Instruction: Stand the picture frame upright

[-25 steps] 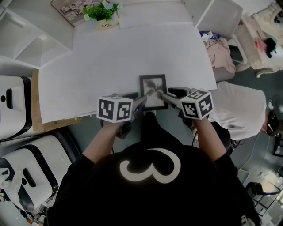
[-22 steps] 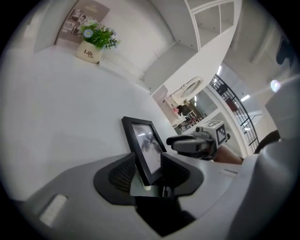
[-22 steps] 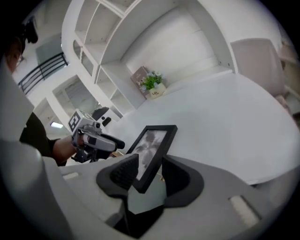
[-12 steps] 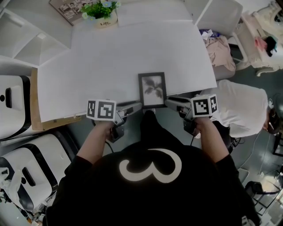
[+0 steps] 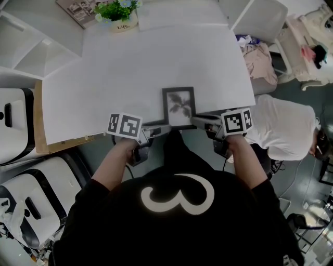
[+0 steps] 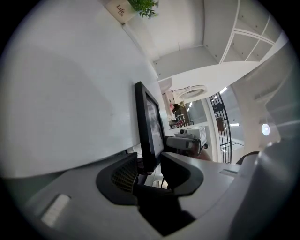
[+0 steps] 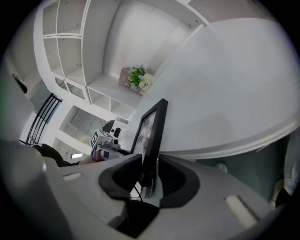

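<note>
A broad white table (image 5: 130, 72) fills most of the head view. The dark picture frame (image 5: 179, 106) sits at its near edge, picture side facing up toward the camera; whether it lies flat or is slightly raised I cannot tell. A small potted plant (image 5: 115, 13) stands at the far side, well apart from the frame. The left gripper (image 5: 165, 126) clamps the frame's lower left corner, its jaws narrow on the dark edge. The right gripper (image 5: 195, 121) is at the lower right corner; its jaws have just been closing and now pinch the frame's edge between them.
</note>
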Motion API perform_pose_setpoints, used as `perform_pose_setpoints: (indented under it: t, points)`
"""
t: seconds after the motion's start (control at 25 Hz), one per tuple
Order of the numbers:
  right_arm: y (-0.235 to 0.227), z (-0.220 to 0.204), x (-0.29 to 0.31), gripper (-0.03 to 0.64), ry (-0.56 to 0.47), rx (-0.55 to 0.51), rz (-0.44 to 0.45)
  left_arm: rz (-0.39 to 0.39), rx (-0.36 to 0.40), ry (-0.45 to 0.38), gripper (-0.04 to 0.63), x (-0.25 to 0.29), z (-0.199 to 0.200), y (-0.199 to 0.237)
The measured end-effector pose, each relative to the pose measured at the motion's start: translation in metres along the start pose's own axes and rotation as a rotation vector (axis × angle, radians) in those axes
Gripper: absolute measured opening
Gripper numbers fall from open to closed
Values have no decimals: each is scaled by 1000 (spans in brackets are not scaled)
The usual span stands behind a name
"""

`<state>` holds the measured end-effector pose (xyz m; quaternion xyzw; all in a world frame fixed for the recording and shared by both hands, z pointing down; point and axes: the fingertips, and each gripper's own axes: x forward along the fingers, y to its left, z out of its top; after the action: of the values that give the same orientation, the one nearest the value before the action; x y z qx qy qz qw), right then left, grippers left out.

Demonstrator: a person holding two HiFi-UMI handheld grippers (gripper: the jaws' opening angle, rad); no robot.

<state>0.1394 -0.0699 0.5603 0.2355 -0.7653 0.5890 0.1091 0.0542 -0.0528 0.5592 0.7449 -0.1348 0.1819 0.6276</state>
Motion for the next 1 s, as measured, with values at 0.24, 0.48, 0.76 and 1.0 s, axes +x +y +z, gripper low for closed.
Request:
perform_pose_setpoints:
  t: [0.24, 0.48, 0.76, 1.0]
  points:
    - [1, -1, 1, 107, 29, -19, -6, -18, -17, 29, 115, 7, -1, -2]
    - [0, -1, 1, 106, 58, -63, -40, -20, -8, 44, 106, 6, -2, -4]
    - [7, 3, -4, 104, 71, -180, -87, 2, 63, 54, 95, 3, 1, -13]
    - [25, 25, -8, 104, 58, -360, -146, 68, 201, 50, 94, -8, 17, -29]
